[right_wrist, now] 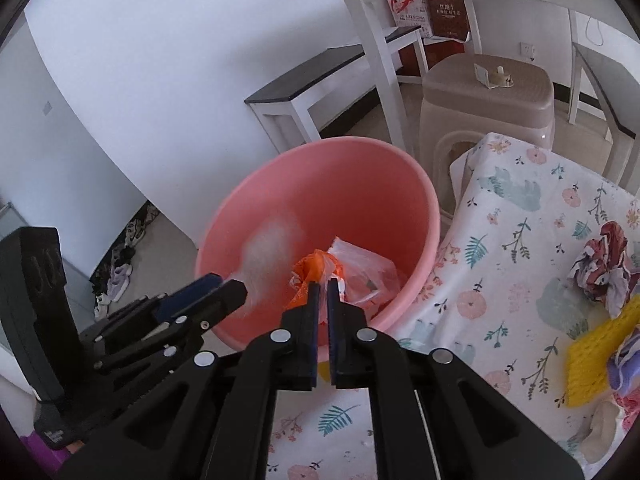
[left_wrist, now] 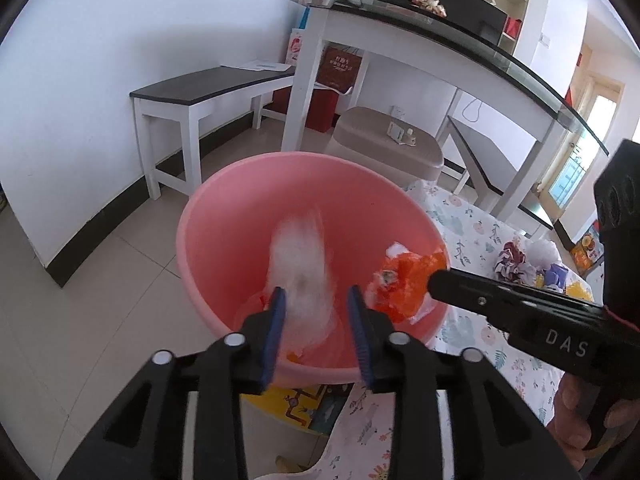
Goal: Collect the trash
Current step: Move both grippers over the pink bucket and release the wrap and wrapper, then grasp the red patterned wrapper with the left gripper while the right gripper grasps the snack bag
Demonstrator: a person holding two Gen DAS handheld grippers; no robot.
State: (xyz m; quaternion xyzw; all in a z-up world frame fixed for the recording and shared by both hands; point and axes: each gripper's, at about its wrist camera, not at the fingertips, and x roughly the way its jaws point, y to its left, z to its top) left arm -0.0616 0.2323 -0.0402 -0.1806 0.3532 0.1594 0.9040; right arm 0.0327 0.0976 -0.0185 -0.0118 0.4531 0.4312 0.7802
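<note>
Pink basin [left_wrist: 224,216] sits off the left edge of the counter [right_wrist: 512,240], which wears a floral cloth.

Left tool [left_wrist: 316,300] held over the basin, jaws spread wide, nothing pinched; a blurred white tuft [left_wrist: 298,264] shows between and beyond the pads, not touching them as far as I can tell.

Right tool [right_wrist: 322,284] over the basin's near side, jaws nearly together, pinching an orange-and-white wrapper [right_wrist: 310,270] at the tips. Clear plastic bag [right_wrist: 368,276] lies in the basin bottom.

On the counter toward its right edge: crumpled red-white paper [right_wrist: 600,264], yellow piece [right_wrist: 600,356], purple scrap [right_wrist: 624,364].

Beige stool [right_wrist: 488,92] beyond the counter's far corner.
</note>
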